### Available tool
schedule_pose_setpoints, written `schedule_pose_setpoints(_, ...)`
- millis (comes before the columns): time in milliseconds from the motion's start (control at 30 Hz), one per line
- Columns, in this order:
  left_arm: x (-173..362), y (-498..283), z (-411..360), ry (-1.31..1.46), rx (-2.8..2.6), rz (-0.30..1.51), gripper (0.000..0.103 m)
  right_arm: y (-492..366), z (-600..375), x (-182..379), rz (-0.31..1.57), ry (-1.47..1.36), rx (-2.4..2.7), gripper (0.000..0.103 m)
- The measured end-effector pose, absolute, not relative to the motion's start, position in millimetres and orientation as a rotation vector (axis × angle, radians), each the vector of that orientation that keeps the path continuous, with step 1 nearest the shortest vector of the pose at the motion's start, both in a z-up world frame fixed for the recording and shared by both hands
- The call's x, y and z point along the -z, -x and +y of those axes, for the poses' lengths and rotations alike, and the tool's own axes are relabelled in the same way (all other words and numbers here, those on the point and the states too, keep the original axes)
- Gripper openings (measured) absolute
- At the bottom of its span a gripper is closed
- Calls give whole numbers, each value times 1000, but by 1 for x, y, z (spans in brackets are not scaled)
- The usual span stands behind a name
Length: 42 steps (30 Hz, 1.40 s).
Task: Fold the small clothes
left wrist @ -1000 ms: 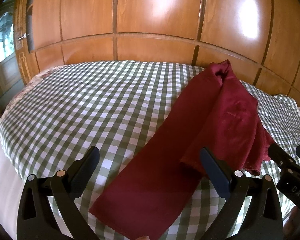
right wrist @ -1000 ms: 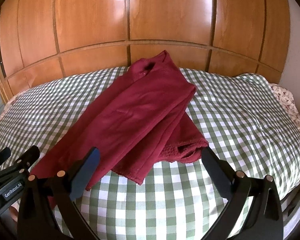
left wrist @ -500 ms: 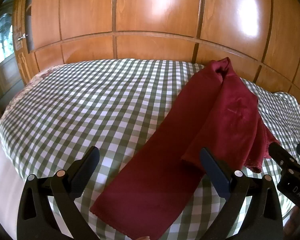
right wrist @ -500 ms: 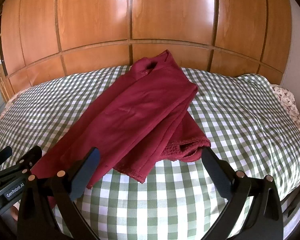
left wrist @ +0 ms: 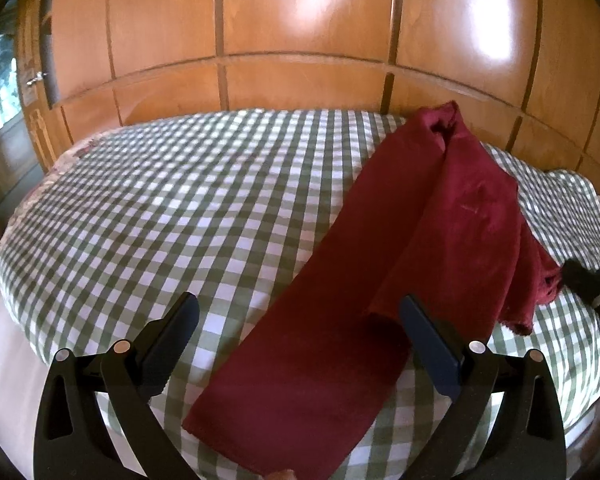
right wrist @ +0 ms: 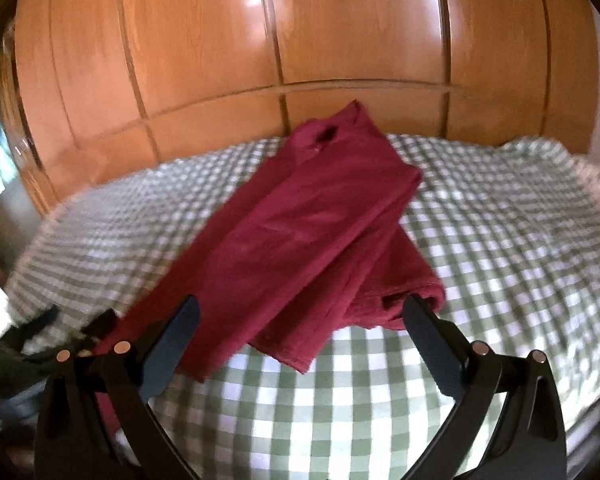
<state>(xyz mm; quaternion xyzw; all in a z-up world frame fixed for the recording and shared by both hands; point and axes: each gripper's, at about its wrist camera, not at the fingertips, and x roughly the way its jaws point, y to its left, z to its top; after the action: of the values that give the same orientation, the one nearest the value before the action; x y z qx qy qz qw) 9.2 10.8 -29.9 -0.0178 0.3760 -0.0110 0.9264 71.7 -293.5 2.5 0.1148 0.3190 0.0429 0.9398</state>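
A dark red garment [left wrist: 384,272] lies on the green checked bed [left wrist: 180,208], folded lengthwise, one long strip running from the far wall toward the near edge. It also shows in the right wrist view [right wrist: 300,240], with a bunched fold at its right side. My left gripper [left wrist: 300,328] is open and empty, hovering above the garment's near end. My right gripper [right wrist: 300,328] is open and empty, just above the garment's near right part; its right finger is close to the bunched fold. The right gripper's tip [left wrist: 592,284] shows at the right edge of the left wrist view.
A glossy wooden wardrobe wall [left wrist: 300,40] stands right behind the bed. A door with a window [left wrist: 0,92] is at the far left. The bed's near edge drops off below both grippers. The left gripper [right wrist: 52,328] shows blurred at the left of the right wrist view.
Both grippers have moved forward and lower toward the garment. The right wrist view is now motion-blurred and has swung a little. The garment has not moved.
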Motion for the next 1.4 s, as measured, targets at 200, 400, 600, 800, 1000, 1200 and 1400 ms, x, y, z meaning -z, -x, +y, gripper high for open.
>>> schedule_pose_setpoints(200, 46, -20, 20, 12, 35, 826, 99, -99, -334, 12, 761, -446, -165, 59)
schedule_pose_setpoints(400, 58, -18, 22, 6, 119, 854, 99, -136, -318, 17, 824, -453, -242, 57)
schedule_pose_setpoints(600, 73, -18, 9, -42, 198, 910, 92, -173, -288, 40, 934, -428, -287, 24)
schedule_pose_setpoints(800, 79, -22, 17, -12, 185, 923, 50, -163, -297, 12, 834, -296, -261, 8)
schedule_pose_setpoints(1000, 70, -30, 32, 83, 221, 930, 10, -143, -363, -28, 678, -109, -33, 8)
schedule_pose_setpoints(1200, 38, -63, 62, 139, 132, 857, 9, -169, -470, -36, 648, -28, 319, 8)
schedule_pose_setpoints(1400, -3, -125, 105, 148, -69, 741, 9, -216, -547, -31, 680, -4, 573, 8)
